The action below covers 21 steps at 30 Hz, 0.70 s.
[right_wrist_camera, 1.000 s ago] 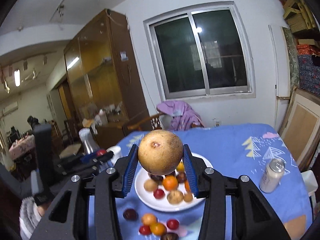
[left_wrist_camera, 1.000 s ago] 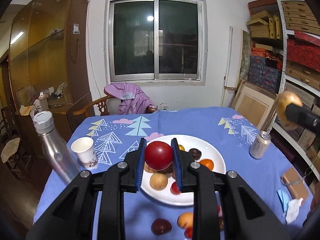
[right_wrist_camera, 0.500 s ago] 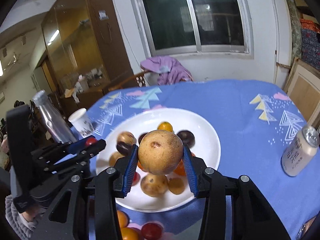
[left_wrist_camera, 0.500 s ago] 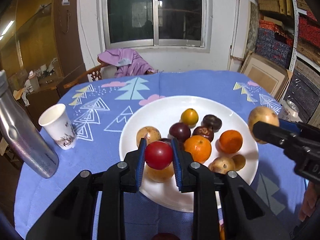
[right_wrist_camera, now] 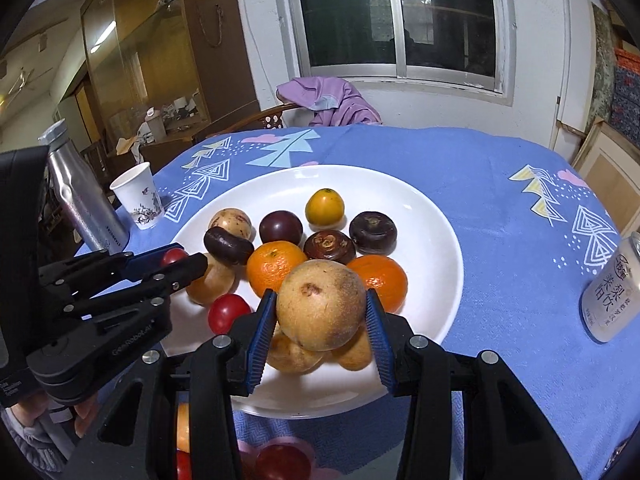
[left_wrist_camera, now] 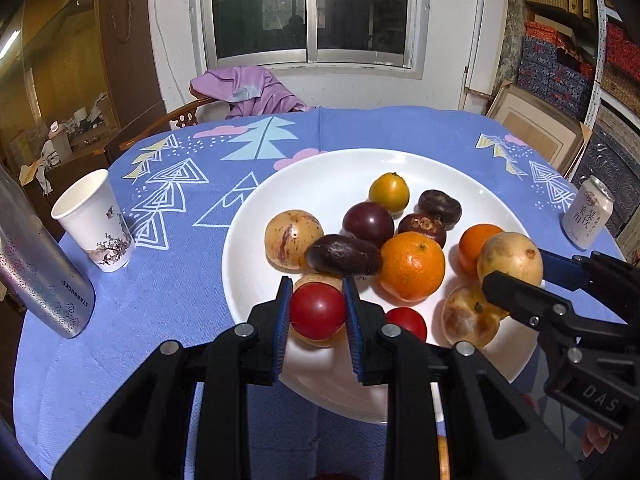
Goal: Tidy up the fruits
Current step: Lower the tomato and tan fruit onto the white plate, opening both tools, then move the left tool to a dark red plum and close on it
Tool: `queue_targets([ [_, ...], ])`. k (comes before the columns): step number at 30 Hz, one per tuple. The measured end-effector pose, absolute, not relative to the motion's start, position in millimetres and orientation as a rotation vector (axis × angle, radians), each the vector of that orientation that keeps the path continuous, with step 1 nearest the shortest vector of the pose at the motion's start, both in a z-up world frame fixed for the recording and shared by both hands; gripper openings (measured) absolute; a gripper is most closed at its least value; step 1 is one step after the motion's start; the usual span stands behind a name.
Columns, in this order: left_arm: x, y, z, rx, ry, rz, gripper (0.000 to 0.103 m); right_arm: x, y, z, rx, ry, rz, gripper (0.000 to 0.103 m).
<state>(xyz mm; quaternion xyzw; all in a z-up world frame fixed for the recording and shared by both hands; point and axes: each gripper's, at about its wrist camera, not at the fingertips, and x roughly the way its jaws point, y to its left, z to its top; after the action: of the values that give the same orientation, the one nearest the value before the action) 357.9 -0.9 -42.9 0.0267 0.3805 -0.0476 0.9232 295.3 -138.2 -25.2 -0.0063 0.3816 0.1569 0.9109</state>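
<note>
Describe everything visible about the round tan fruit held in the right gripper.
The tan fruit is round, matte and yellowish brown, with darker russet blotches and a small brown scar on its upper face. The right gripper is shut on it, blue ribbed pads pressing its left and right sides. It hangs over the near part of the white plate, above other tan fruits; whether it touches them cannot be told.

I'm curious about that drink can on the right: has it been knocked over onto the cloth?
No, the drink can stands upright on the blue tablecloth, apart from the white plate.
</note>
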Motion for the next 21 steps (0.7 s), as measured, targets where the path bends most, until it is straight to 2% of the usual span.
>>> queue_targets([
  [9,356.0,-5.3,-41.7,0.076,0.767,-0.085,0.026,297.1,-140.2,-24.3,-0.009,0.786,0.322,0.046],
  [10,355.4,-5.8,-40.9,0.078,0.765,-0.087,0.029,297.3,-140.8,-24.5,-0.008,0.785,0.321,0.046],
  [12,353.3,-8.0,-38.5,0.088,0.749,-0.080,0.046,297.3,-141.6,-23.2,-0.009,0.781,0.318,0.048],
  [13,351.3,-9.2,-36.3,0.096,0.729,-0.068,0.055,296.8,-142.4,-21.6,-0.007,0.775,0.317,0.053],
  [14,349.4,-10.1,-34.6,0.104,0.714,-0.060,0.061,296.1,-143.4,-19.7,-0.003,0.767,0.313,0.056],
  [15,347.5,-11.3,-32.4,0.113,0.701,-0.056,0.061,295.4,-144.0,-17.9,0.000,0.761,0.311,0.060],
  [21,334.9,-18.3,-18.9,0.143,0.648,-0.053,0.067,290.3,-150.2,-2.0,0.017,0.732,0.305,0.061],
])
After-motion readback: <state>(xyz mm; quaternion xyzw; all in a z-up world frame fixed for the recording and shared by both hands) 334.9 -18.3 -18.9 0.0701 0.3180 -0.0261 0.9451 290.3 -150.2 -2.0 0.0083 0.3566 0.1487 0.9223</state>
